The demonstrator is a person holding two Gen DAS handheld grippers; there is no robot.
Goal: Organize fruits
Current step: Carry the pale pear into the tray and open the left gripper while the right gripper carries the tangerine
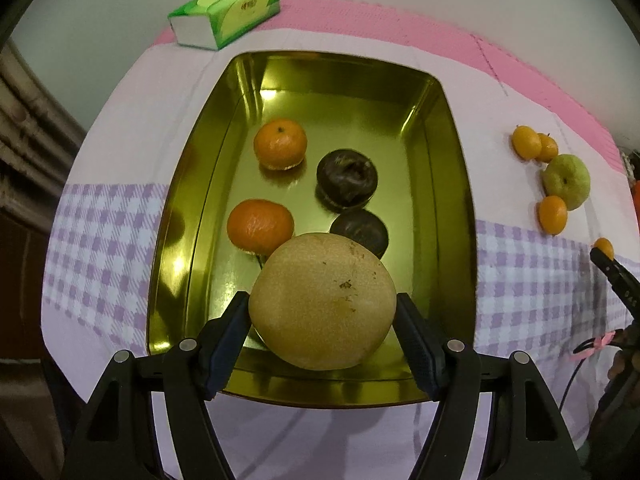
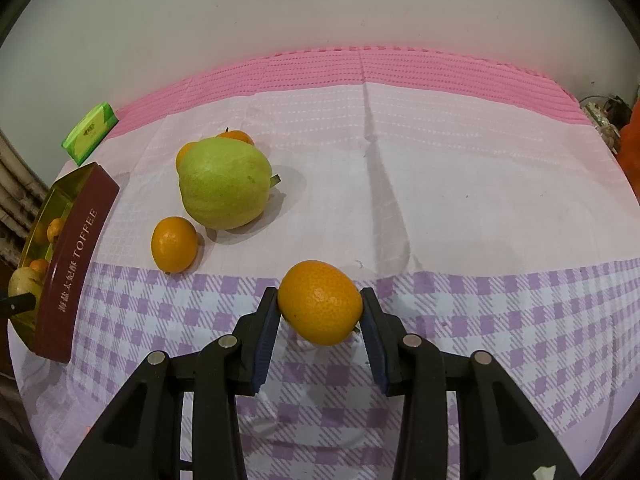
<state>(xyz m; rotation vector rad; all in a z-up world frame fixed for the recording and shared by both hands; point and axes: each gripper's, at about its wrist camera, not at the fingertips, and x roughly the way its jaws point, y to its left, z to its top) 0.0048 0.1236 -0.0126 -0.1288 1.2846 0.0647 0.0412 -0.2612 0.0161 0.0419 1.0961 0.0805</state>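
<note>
My left gripper (image 1: 322, 302) is shut on a large tan pear (image 1: 322, 300) and holds it over the near end of the gold tin tray (image 1: 188, 240). In the tray lie two oranges (image 1: 281, 143) (image 1: 260, 226) and two dark round fruits (image 1: 347, 178) (image 1: 360, 229). My right gripper (image 2: 320, 304) is shut on a small orange (image 2: 320, 302) just above the checked tablecloth. A green guava (image 2: 224, 182) and a small orange (image 2: 174, 244) lie on the cloth beyond it, with two more small oranges (image 2: 236, 136) behind the guava.
A green tissue pack (image 1: 226, 12) lies at the far left of the table. The tray's maroon side reads TOFFEE (image 2: 76, 268). The right gripper (image 1: 616, 276) shows at the right edge of the left wrist view. A wall stands behind the table.
</note>
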